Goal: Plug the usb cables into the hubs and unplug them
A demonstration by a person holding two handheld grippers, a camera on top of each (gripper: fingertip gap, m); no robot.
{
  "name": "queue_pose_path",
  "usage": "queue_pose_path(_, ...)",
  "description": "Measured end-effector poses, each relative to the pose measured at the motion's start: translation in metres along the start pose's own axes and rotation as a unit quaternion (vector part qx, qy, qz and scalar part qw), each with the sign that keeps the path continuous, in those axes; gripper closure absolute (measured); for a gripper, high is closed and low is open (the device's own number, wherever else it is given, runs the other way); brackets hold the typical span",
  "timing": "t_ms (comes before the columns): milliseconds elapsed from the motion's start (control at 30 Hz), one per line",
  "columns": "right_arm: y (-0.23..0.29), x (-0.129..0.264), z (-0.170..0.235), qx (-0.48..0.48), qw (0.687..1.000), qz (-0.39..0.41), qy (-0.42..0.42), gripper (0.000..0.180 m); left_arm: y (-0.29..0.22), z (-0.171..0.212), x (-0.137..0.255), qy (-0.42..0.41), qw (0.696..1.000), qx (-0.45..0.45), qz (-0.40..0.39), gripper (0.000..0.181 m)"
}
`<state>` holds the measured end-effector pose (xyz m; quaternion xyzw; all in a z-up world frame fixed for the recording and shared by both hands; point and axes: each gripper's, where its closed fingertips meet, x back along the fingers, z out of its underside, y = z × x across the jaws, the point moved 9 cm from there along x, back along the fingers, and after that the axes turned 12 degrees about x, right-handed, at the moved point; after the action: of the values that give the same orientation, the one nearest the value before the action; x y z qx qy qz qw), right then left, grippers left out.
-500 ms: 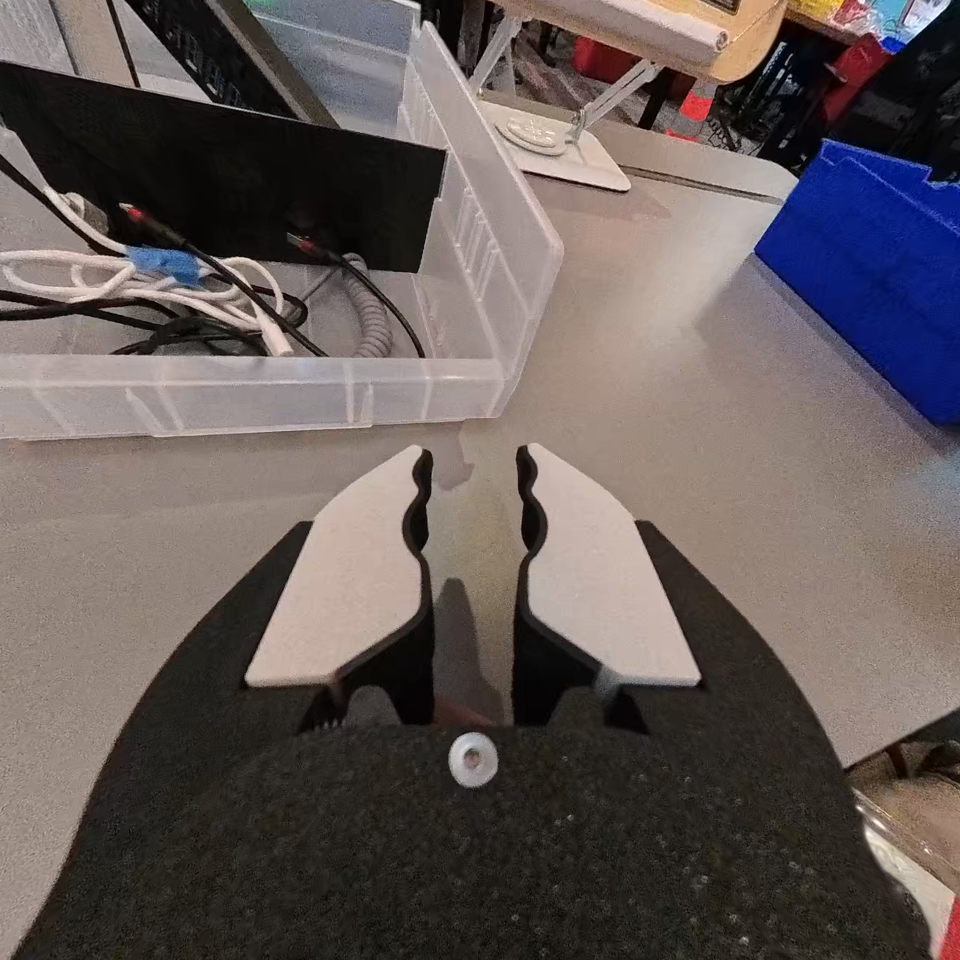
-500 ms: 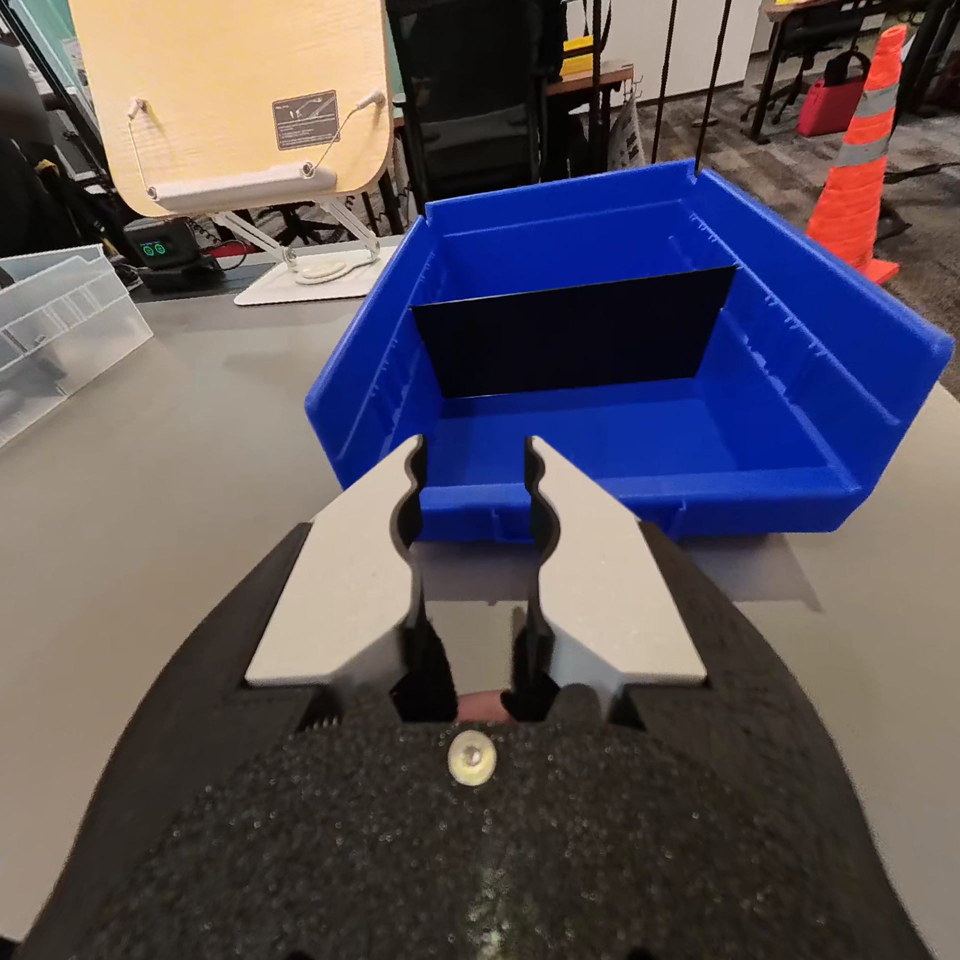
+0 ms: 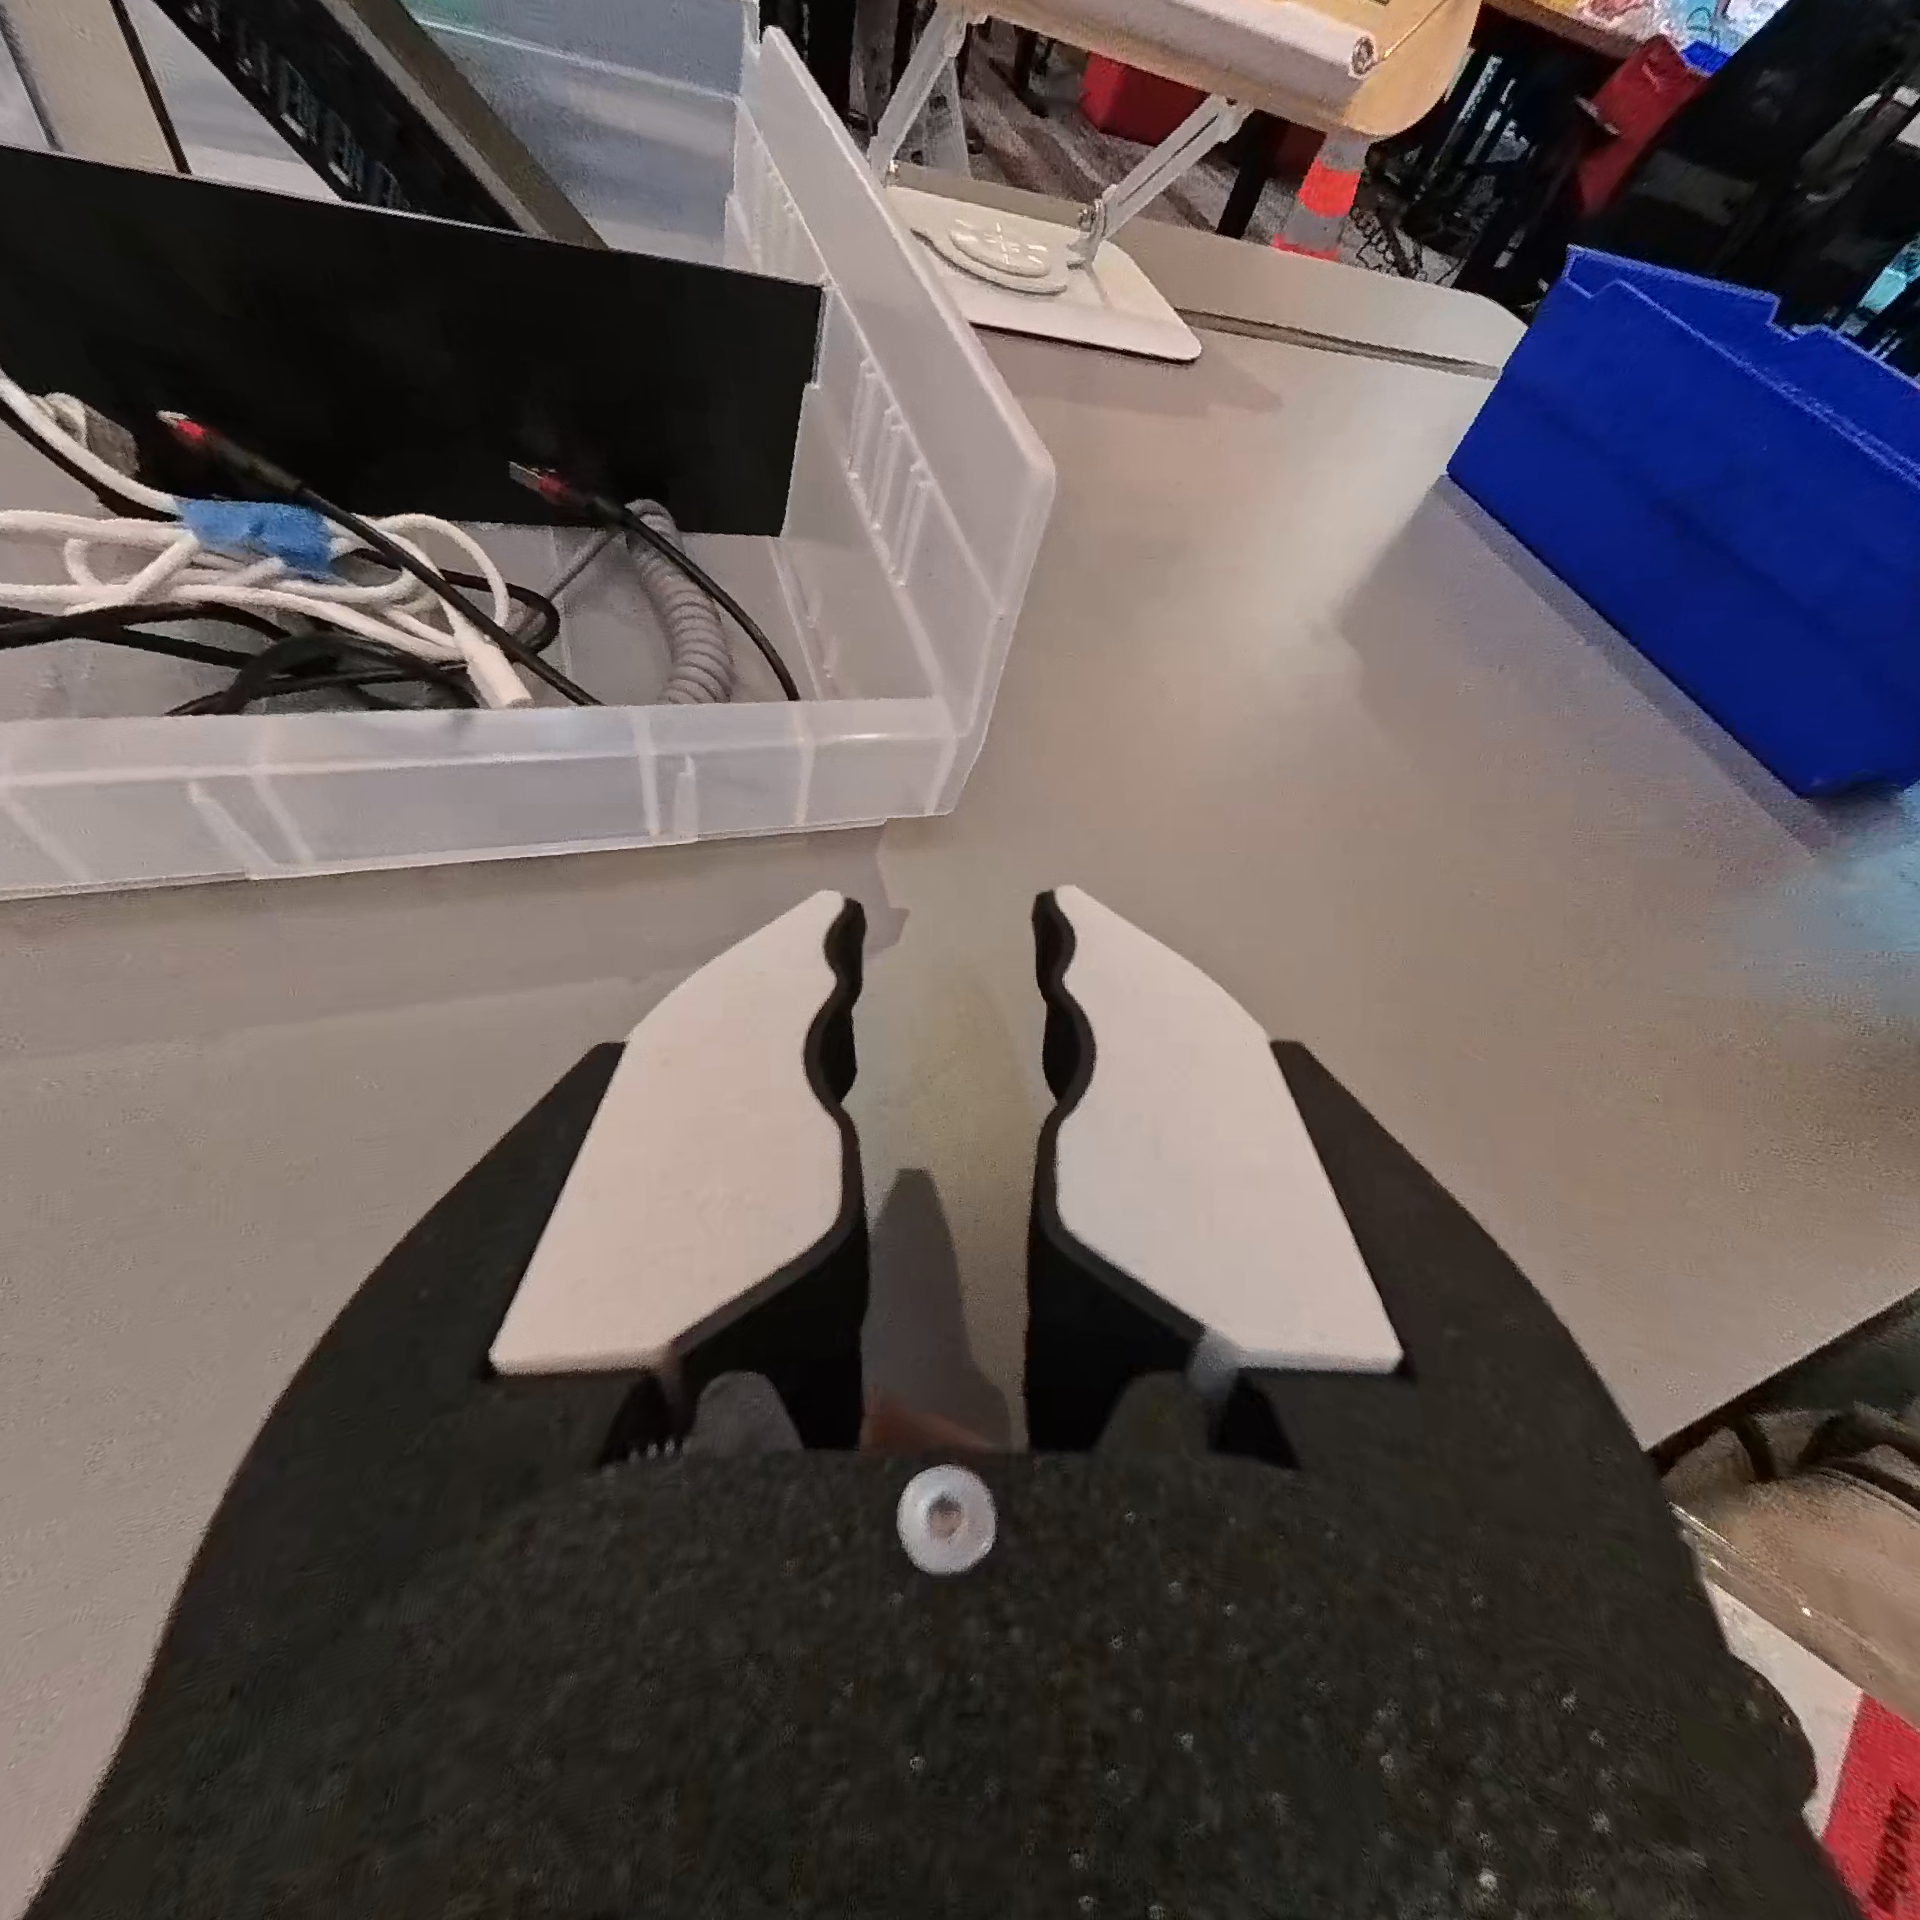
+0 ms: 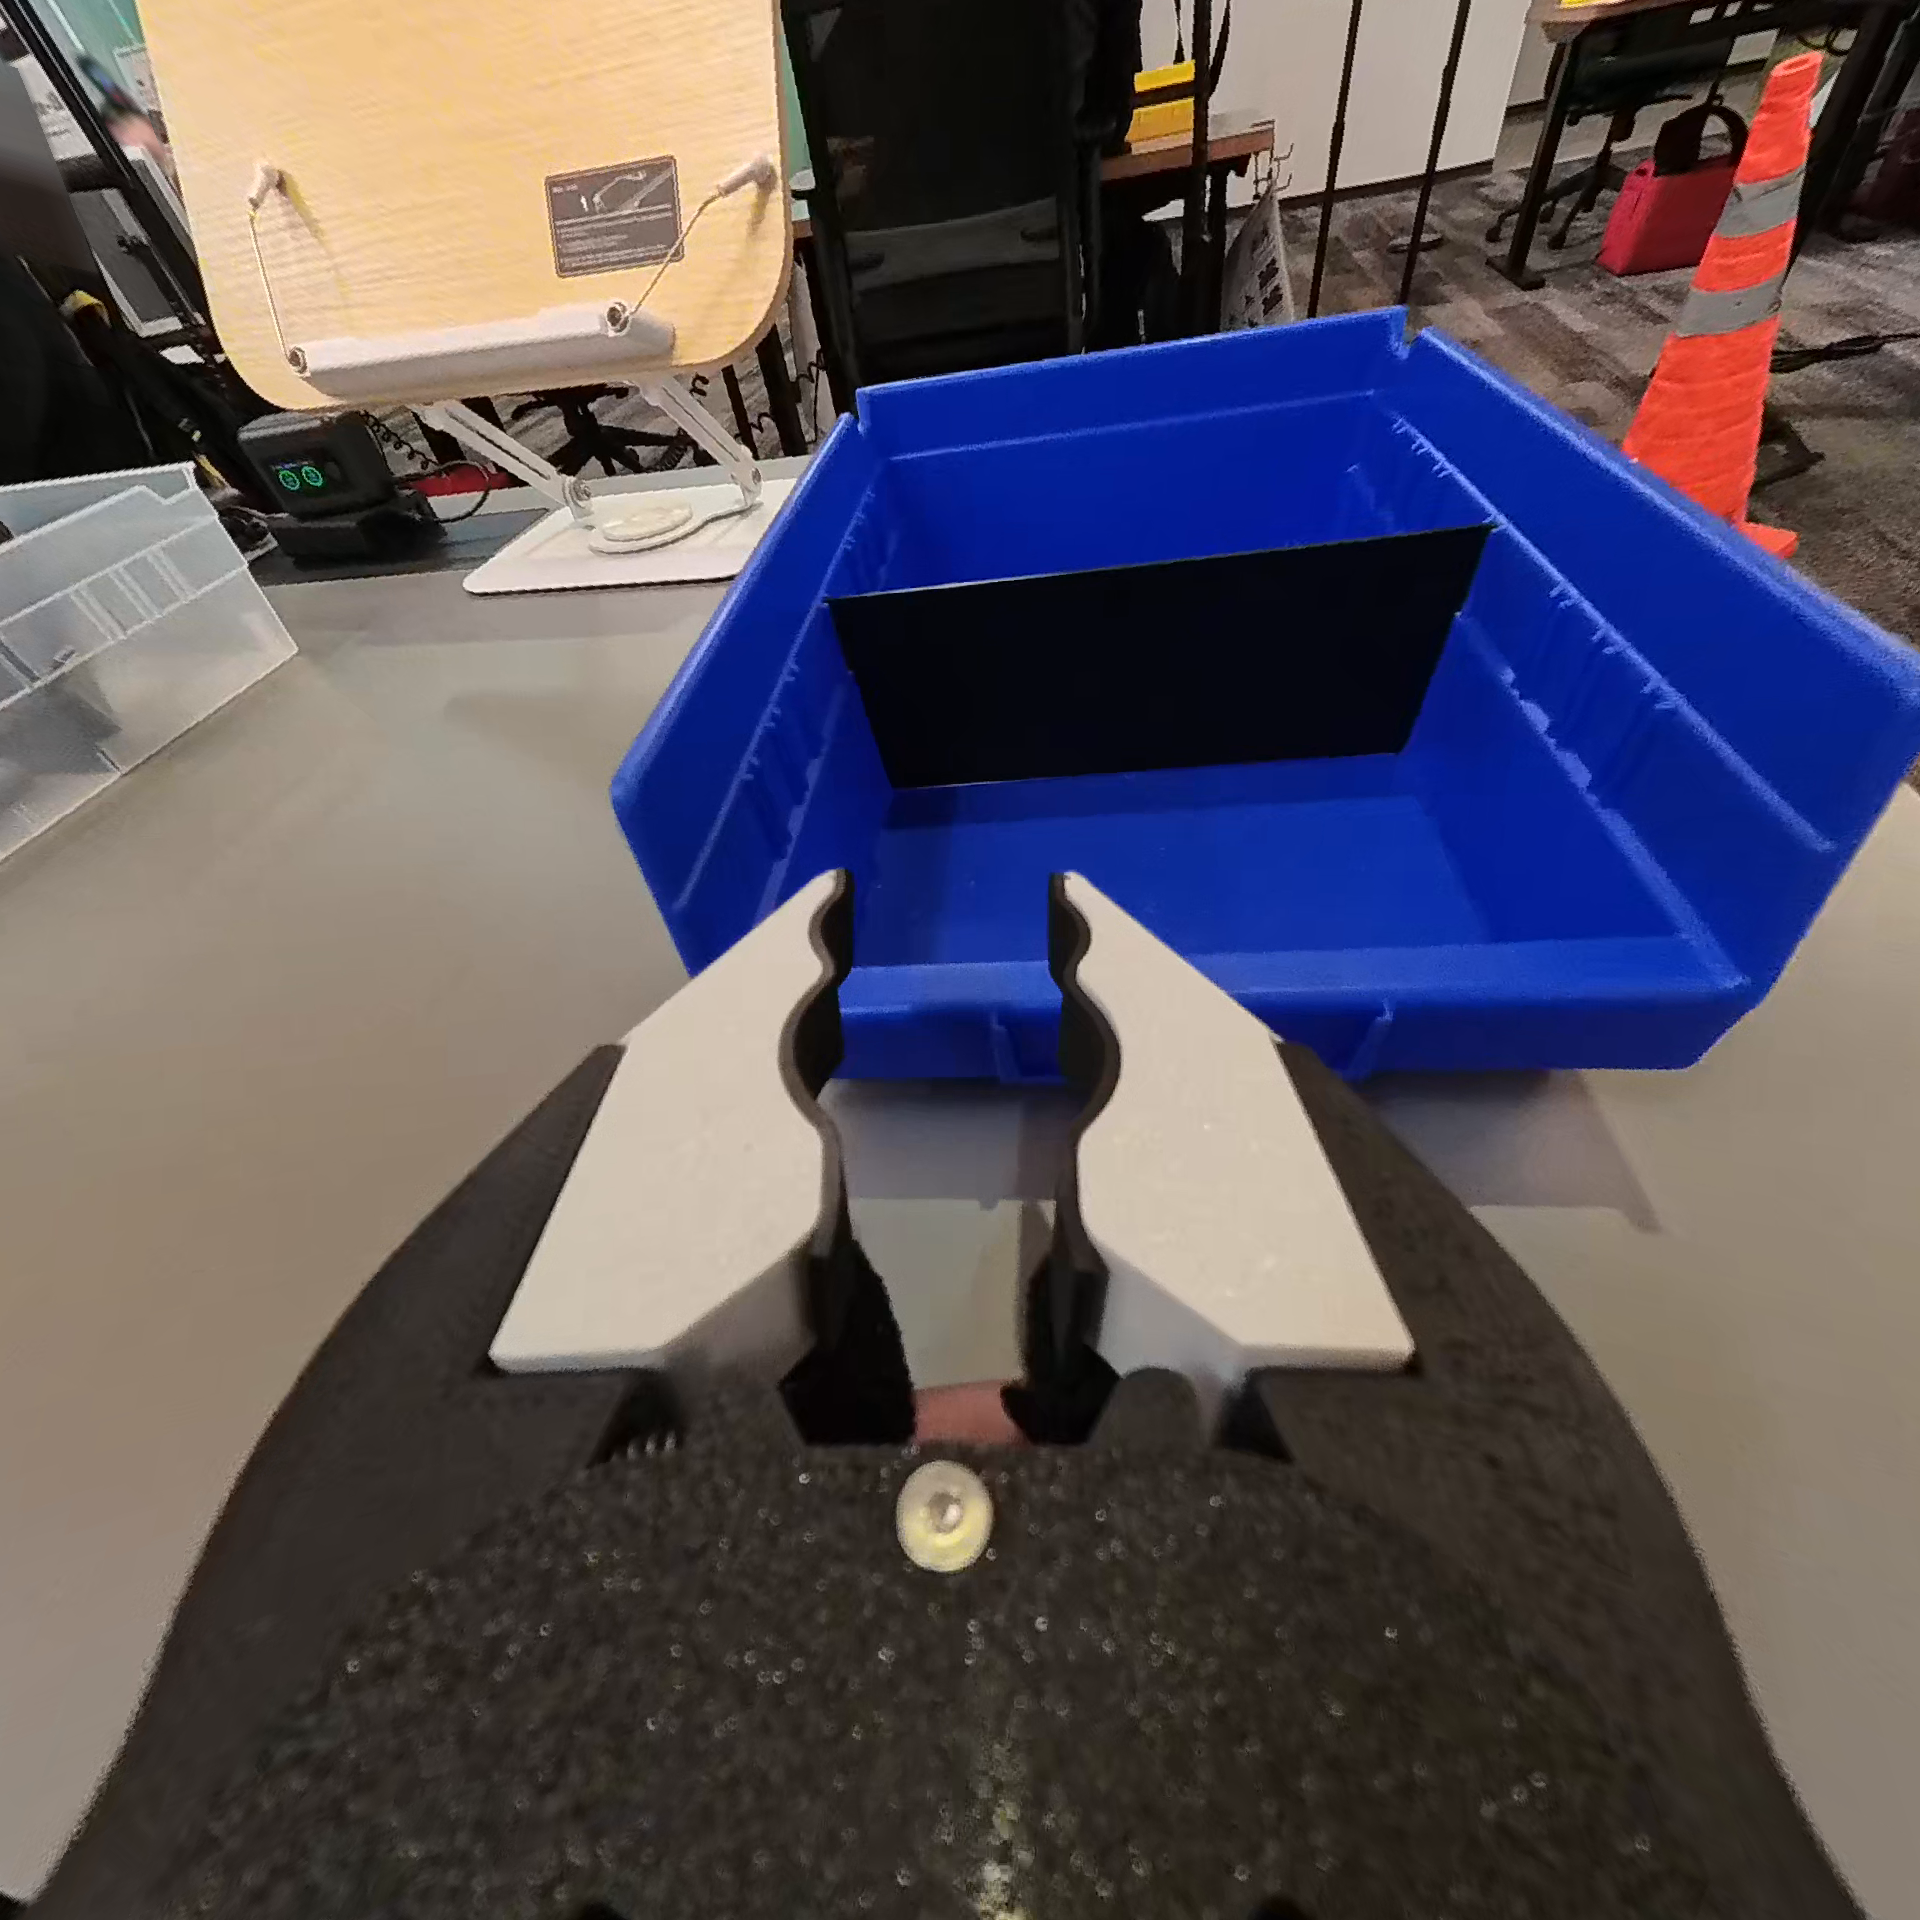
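Clear bin: on your far left a translucent plastic bin (image 3: 810, 748) rests on the grey surface (image 3: 1299, 831), its black divider (image 3: 416, 395) standing upright across it.
Cables: in front of that divider you have a tangle of white cables (image 3: 260, 592) and black cables (image 3: 343, 675), one white bundle wrapped in blue tape (image 3: 260, 525), plus a grey coiled cable (image 3: 691, 623). Two black plugs with red tips lie against the foot of the divider; you cannot tell whether a hub sits there.
Left gripper: your left gripper (image 3: 948, 914) hovers over bare surface just right of the bin's near corner, its fingers apart and holding nothing.
Stand: a white-footed stand (image 4: 623, 540) with a wooden board sits at the far edge of the surface, between the bins.
Right gripper: your right gripper (image 4: 948, 894) is parted and empty too, its tips in front of the near lip of the blue bin.
Blue bin: the blue bin (image 4: 1558, 977) to your right shows a bare front compartment, with a black divider (image 4: 1143, 665) upright across its middle.
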<state>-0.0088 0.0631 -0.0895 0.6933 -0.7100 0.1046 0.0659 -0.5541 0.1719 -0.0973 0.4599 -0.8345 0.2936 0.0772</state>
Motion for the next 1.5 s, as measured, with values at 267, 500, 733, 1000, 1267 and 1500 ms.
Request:
queue_pose_path(267, 0.001, 0.000, 0.001, 0.001, 1.000, 0.003, 0.003, 0.143, -0.016, 0.002, 0.000, 0.013, 0.997, -0.040, 0.063, 0.135)
queue_pose_path(500, 0.002, 0.000, 0.001, -0.004, 1.000, -0.007, 0.004, 0.143, -0.038, 0.017, -0.010, 0.063, 0.990, -0.107, 0.068, 0.115)
queue_pose_path(733, 0.001, -0.001, 0.004, -0.007, 1.000, -0.011, 0.013, 0.143, -0.033, 0.012, -0.013, 0.131, 0.986, -0.102, -0.001, 0.105)
queue_pose_path(1000, -0.001, -0.006, 0.007, -0.031, 0.999, -0.026, 0.019, 0.143, -0.031, -0.092, -0.024, 0.137, 0.988, -0.065, 0.015, 0.108)
queue_pose_path(1267, 0.000, -0.017, 0.007, -0.054, 0.997, -0.051, 0.026, 0.143, 0.034, -0.215, -0.146, 0.173, 0.975, 0.095, -0.103, 0.097)
queue_pose_path(1500, 0.005, -0.015, 0.005, -0.071, 0.994, -0.077, 0.020, 0.143, 0.082, -0.232, -0.195, 0.205, 0.938, 0.152, -0.235, 0.088)
